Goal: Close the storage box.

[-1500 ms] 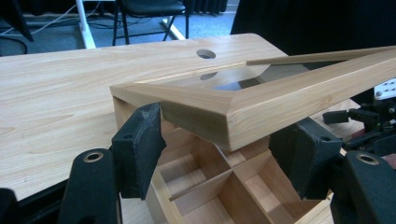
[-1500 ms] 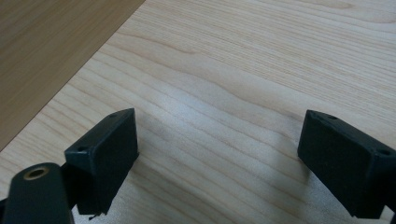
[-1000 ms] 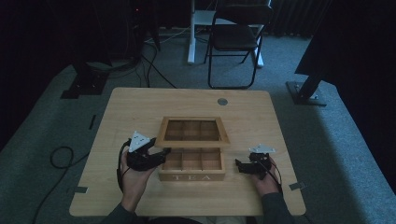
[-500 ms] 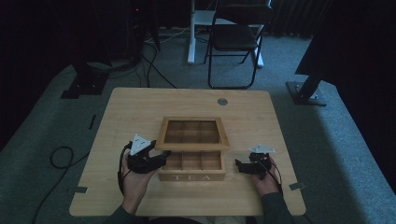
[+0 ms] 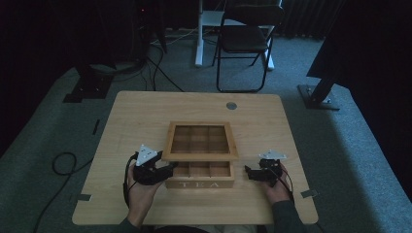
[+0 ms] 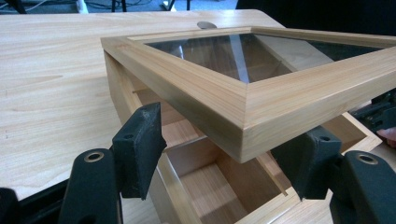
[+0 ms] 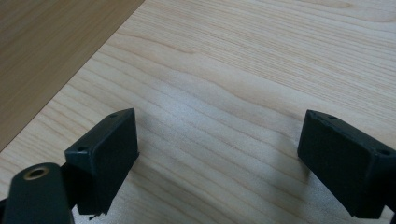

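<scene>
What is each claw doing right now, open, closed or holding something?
Left claw: jaws straddle the lid corner of the tea box; a grip cannot be told.
Right claw: open, holding nothing, over the table.

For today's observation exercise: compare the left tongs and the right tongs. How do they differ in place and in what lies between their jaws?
The left tongs sit at the tea box's left end, while the right tongs wait off its right end, apart from it. The left tongs have the raised glass lid's corner between their jaws; the right tongs have bare table between theirs. Whether the left pads press the lid is unclear; the right jaws stand open. Both have black jaws and are hand-held.
</scene>
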`<state>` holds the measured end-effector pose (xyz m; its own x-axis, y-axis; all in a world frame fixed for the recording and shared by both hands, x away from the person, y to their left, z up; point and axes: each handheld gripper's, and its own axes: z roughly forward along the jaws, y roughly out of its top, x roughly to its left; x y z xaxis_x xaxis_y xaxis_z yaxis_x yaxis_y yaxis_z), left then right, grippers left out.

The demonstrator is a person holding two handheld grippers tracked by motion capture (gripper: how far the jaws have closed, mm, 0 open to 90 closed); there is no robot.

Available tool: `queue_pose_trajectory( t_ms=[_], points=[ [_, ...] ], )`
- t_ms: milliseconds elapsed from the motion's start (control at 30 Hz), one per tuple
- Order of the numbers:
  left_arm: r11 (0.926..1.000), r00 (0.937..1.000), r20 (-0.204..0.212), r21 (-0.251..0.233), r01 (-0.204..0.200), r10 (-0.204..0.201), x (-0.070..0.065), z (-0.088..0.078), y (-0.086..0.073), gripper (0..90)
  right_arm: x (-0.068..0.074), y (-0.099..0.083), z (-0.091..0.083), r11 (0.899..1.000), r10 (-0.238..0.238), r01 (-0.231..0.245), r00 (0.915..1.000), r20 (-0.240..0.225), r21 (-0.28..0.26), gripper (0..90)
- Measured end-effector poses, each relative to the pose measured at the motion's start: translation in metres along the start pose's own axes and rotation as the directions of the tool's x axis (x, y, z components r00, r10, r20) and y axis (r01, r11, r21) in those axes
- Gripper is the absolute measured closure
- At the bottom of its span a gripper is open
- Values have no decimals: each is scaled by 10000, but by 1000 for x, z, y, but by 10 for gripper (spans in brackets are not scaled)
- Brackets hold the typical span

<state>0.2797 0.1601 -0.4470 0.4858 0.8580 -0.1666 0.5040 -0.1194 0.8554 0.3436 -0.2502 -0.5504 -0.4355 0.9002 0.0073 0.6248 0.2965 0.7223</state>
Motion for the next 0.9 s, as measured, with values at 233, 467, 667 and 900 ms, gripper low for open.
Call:
queue_pose_trajectory(
  t_ms=[233,467,667,900],
  points=[
    [9997,9998,79,167,155,-157,1,2,-7,356,0,0,0,10000,-8,8,10000,1,4,118],
    [9994,9998,78,276,206,-208,0,3,-12,356,0,0,0,10000,-8,8,10000,1,4,118],
    [9989,9998,51,429,213,-215,0,4,-15,356,0,0,0,10000,-8,8,10000,0,5,117],
    [9981,9996,39,559,269,-272,0,5,-20,356,0,0,0,10000,-7,7,10000,-1,5,118]
  ],
)
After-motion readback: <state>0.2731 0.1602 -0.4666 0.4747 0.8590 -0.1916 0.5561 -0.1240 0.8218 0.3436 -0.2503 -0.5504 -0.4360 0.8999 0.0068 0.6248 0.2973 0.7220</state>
